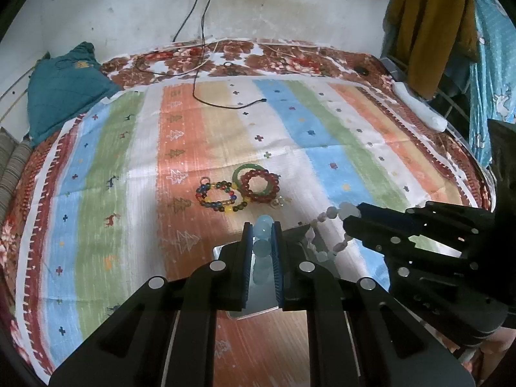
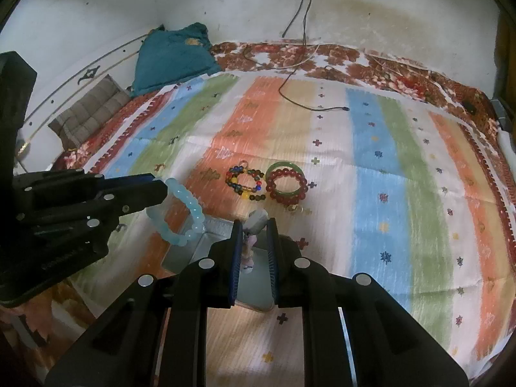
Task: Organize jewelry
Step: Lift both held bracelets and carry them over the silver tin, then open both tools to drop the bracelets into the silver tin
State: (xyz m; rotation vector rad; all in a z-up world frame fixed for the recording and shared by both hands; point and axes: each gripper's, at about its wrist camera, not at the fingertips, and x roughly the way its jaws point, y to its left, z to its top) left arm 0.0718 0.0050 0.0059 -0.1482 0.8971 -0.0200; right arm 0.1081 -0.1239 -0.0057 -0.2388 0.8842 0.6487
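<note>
Left gripper (image 1: 262, 232) clamped on a pale blue bead bracelet (image 2: 190, 216), right gripper (image 2: 254, 225) pinching a whitish bead bracelet (image 1: 325, 225), both above a tray (image 2: 258, 290) near the bed's front edge. Probably light, limp, slippery; best pinched across one bead.

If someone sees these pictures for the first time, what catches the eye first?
Each gripper holds a bead bracelet above a metal tray: the left gripper a light blue bracelet, the right gripper a pale bracelet. Beyond lie a multicolored bracelet, and a red bracelet over a green bangle.
</note>
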